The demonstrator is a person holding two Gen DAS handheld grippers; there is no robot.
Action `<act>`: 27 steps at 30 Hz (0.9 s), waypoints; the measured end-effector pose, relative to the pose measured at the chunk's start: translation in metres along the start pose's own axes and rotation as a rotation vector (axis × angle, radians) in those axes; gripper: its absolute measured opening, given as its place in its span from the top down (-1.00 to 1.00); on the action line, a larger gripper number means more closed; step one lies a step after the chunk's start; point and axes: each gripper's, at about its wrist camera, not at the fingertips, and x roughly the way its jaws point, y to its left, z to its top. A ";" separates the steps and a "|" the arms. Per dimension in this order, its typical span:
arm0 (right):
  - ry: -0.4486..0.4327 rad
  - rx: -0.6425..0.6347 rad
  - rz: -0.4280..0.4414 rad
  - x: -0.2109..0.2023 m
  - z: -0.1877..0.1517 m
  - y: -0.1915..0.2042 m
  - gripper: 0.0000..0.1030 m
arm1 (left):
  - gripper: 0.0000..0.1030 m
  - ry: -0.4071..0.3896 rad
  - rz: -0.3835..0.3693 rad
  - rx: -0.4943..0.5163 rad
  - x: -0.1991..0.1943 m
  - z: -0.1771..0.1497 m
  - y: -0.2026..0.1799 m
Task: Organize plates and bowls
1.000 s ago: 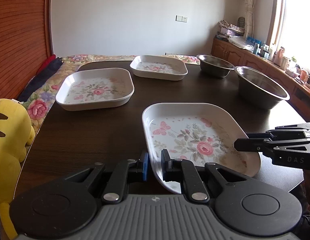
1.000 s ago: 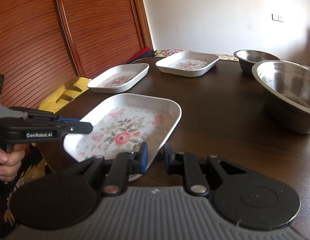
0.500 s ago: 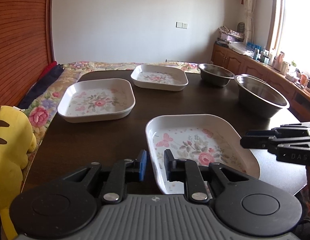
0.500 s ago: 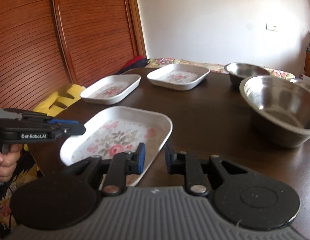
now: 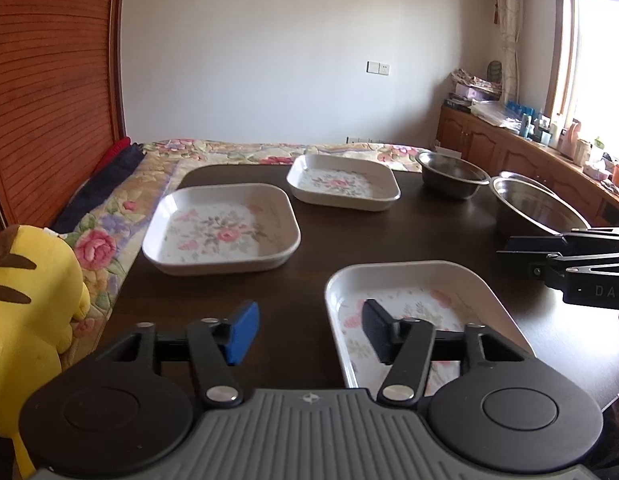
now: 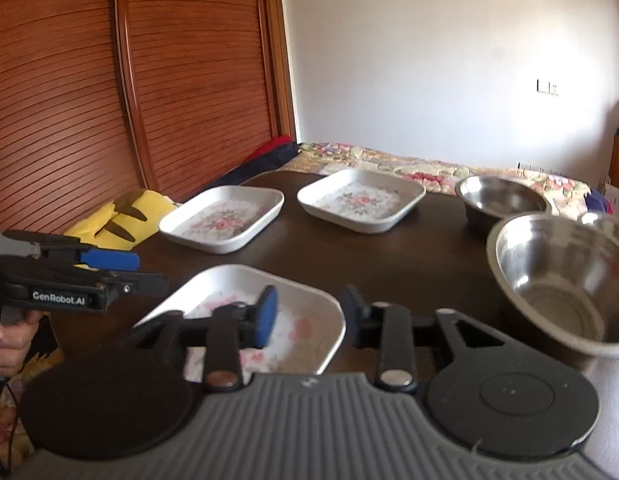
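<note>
Three white floral plates lie on the dark table (image 5: 389,236): a near plate (image 5: 421,300) (image 6: 229,280), a middle plate (image 5: 221,228) (image 6: 223,218) and a far plate (image 5: 343,182) (image 6: 361,200). A small steel bowl (image 5: 451,172) (image 6: 501,198) and a large steel bowl (image 5: 537,208) (image 6: 557,280) stand on the right. My left gripper (image 5: 309,334) (image 6: 137,270) is open, straddling the near plate's left rim. My right gripper (image 6: 311,312) (image 5: 509,250) is open around that plate's right rim. Neither holds anything.
A yellow plush toy (image 5: 29,300) sits off the table's left edge, beside a floral quilt (image 5: 109,240). A wooden slatted wall (image 6: 109,100) runs along the left. A cluttered cabinet (image 5: 529,148) lines the right under the window. A hand (image 6: 5,340) holds the left gripper.
Both grippers were nearly shut at the near plate's rims; both now stand wide open. The near plate sits lower and further off in both views, resting on the table.
</note>
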 end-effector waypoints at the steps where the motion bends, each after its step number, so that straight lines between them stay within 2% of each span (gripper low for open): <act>1: -0.005 -0.005 -0.003 0.002 0.002 0.001 0.03 | -0.37 -0.006 0.005 0.001 0.001 0.002 0.001; 3: -0.012 -0.009 -0.005 0.005 0.007 0.001 -0.10 | -0.61 -0.022 0.015 0.003 0.002 0.006 0.004; 4: -0.014 -0.009 -0.006 0.007 0.010 0.002 -0.18 | -0.64 -0.027 0.019 0.003 0.002 0.008 0.005; 6: -0.026 -0.010 -0.011 0.010 0.016 0.001 -0.57 | -0.73 -0.036 0.027 0.000 0.003 0.011 0.008; 9: -0.045 -0.024 -0.023 0.014 0.022 0.003 -0.90 | -0.81 -0.045 0.041 -0.002 0.005 0.015 0.013; 14: -0.051 -0.037 -0.027 0.019 0.028 0.005 -1.00 | -1.00 -0.065 0.060 -0.012 0.007 0.019 0.019; 27: -0.032 -0.049 -0.011 0.036 0.036 0.009 -1.00 | -1.00 -0.061 0.069 -0.018 0.015 0.024 0.031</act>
